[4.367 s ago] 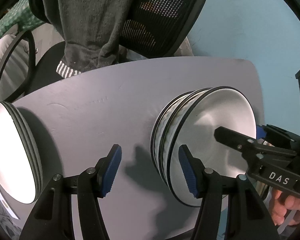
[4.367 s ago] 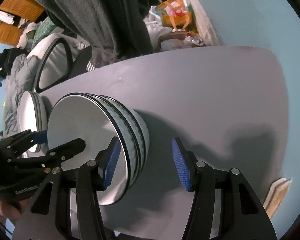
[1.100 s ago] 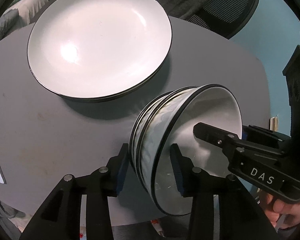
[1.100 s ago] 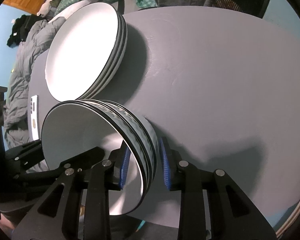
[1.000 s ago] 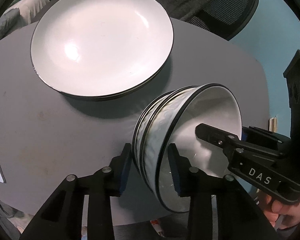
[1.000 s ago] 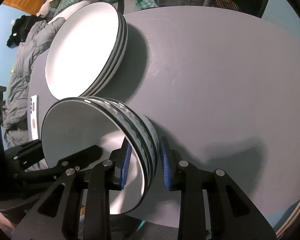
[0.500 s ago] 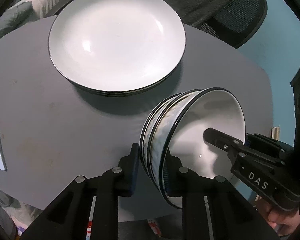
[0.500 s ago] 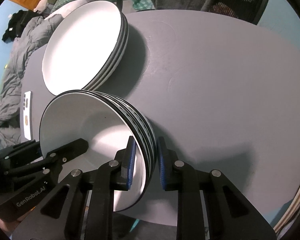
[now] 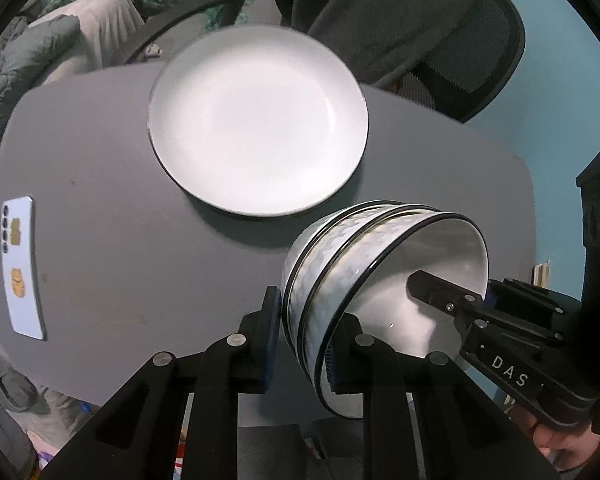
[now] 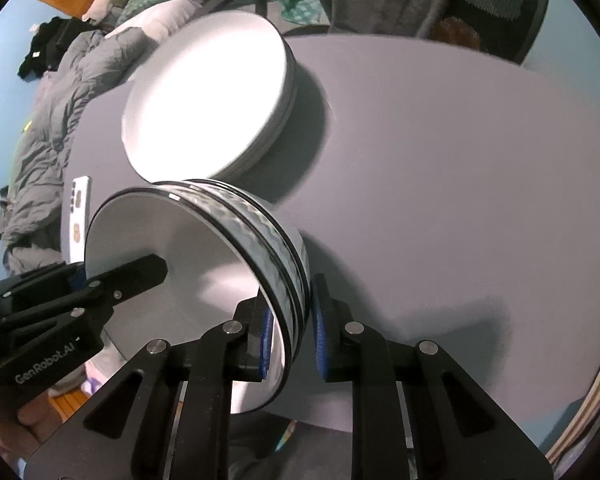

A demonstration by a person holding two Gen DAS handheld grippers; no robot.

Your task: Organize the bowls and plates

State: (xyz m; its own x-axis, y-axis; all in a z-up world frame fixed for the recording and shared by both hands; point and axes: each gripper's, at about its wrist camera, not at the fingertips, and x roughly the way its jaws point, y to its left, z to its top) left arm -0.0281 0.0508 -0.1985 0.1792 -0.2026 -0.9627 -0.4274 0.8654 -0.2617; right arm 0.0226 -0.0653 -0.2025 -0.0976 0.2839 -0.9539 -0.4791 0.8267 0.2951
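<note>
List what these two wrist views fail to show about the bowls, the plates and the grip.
- Bowl stack: the exact count is unclear in both views; nested rims overlap, and the left gripper covers the lower part.
- Plate stack: motion blur in the right wrist view smears its edges, so no count; the left wrist view shows only the top plate.
- Right gripper: the rim hides where its fingers touch.
- White card: markings too small.

The stack of white, black-rimmed plates (image 10: 204,96) is smeared by blur along its edge, so the number of plates cannot be told; the nested white bowls with wavy grey sides (image 9: 340,272) hide the inner pad of the left gripper (image 9: 302,344); the flat white card with small dark and gold marks (image 9: 20,272) carries print too small to read; the grey table (image 10: 460,200) is cut off at the frame's right edge.
</note>
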